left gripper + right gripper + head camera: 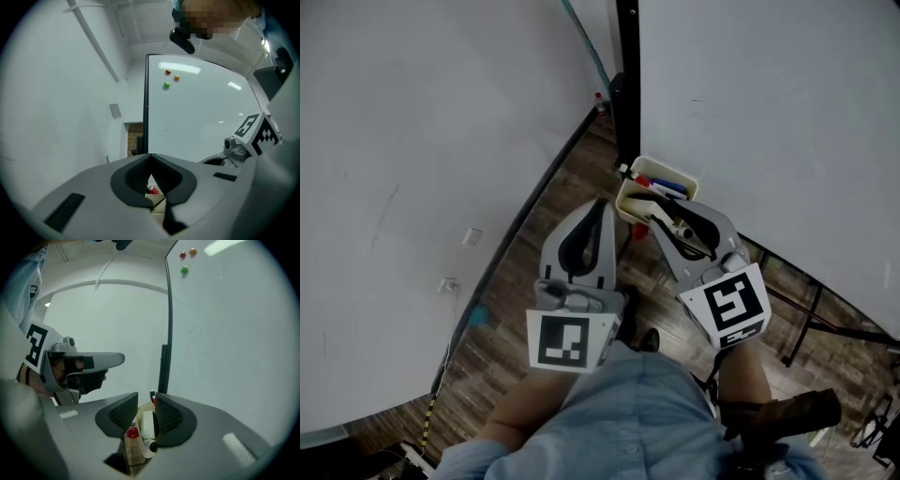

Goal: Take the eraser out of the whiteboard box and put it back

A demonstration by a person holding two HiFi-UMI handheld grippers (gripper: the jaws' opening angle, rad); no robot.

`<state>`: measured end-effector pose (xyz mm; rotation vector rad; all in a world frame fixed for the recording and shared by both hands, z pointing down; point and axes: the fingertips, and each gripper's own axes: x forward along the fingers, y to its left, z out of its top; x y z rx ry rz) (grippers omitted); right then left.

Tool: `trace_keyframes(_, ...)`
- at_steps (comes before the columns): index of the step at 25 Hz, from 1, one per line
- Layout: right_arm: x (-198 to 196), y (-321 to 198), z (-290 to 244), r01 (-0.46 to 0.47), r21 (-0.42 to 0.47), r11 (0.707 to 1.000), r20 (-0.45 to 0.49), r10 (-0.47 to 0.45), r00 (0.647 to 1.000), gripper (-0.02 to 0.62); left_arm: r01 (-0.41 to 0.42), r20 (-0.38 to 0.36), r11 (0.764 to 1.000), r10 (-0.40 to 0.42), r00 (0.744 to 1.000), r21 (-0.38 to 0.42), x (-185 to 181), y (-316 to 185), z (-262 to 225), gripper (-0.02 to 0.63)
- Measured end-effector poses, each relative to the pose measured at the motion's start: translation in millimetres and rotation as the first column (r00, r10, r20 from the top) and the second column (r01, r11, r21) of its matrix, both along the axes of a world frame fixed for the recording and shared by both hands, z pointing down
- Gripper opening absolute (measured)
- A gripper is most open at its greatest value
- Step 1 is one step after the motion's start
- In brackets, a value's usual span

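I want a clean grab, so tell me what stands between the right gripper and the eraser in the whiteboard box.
No barrier: the right gripper, open, looks straight into the whiteboard box. But markers crowd the pale block that may be the eraser; I cannot tell it for sure.

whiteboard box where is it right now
Head view, centre: the whiteboard box, holding markers, sits against the left edge of the whiteboard near the black post, at the tips of the right gripper.
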<state>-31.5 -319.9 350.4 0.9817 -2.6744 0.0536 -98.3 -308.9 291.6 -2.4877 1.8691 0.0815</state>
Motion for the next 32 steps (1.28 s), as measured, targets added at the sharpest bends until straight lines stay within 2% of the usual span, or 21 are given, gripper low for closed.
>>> trace_keyframes(7, 19.7, 22.0, -45.8, -0.071, 0.131, 0.989, 0.085, 0.06, 0.995, 0.003, -0.008, 0.008, 0.998, 0.008, 1.0, 0.061, 14.6, 33.7, -23.1, 0.003)
trace_keyframes(10, 26.4, 35.5, -62.3, -0.075, 0.183, 0.98, 0.096, 0.058, 0.994, 0.002, -0.011, 0.009, 0.996, 0.01, 1.0, 0.083, 21.5, 49.3, -32.0, 0.003)
trace_keyframes(17, 39.2, 57.0, -85.1, -0.093, 0.24, 0.966, 0.124, 0.065, 0.99, 0.0, -0.006, 0.01, 0.991, 0.005, 1.0, 0.135, 32.5, 70.4, -50.4, 0.003)
trace_keyframes(32, 41.5, 60.9, -91.1, -0.095, 0.256, 0.962, 0.138, 0.061, 0.989, 0.0, 0.006, 0.012, 0.99, -0.008, 1.0, 0.144, 34.1, 75.2, -53.2, 0.003)
